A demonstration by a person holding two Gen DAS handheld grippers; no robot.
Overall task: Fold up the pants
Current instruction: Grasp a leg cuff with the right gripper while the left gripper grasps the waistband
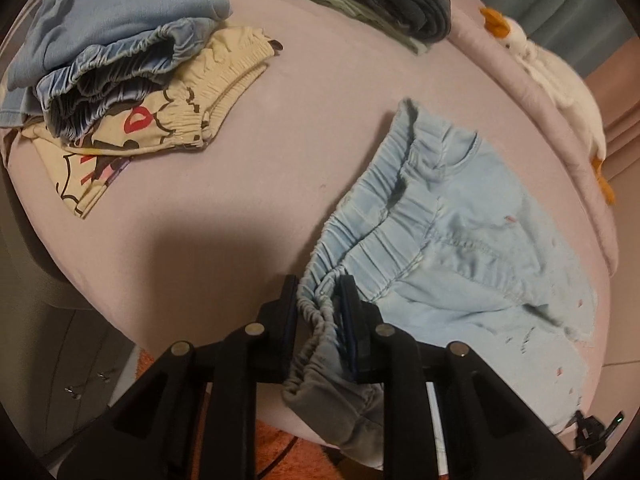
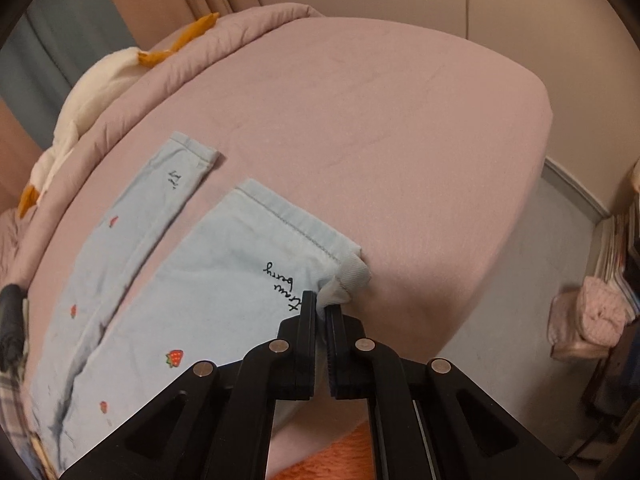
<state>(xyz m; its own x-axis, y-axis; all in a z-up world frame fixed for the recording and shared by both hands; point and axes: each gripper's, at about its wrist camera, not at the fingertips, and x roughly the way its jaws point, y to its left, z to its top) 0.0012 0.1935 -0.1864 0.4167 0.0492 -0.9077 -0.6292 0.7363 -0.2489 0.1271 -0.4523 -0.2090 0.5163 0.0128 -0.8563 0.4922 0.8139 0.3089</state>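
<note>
Light blue pants (image 1: 460,248) with small strawberry prints lie spread on a pink bed (image 1: 280,140). My left gripper (image 1: 318,294) is shut on the near corner of their elastic waistband, which bunches between the pads. In the right wrist view both legs (image 2: 192,292) stretch flat across the bed (image 2: 380,128), the near one with black script by its hem. My right gripper (image 2: 320,306) is shut on the near corner of that hem, and the cuff curls up just past the fingertips.
A heap of clothes (image 1: 120,76), blue and cream with cartoon print, sits at the far left of the bed. Dark folded garments (image 1: 384,4) lie at the back. A white goose plush (image 1: 560,80) lies along the far edge. An orange rug (image 2: 332,456) covers the floor below.
</note>
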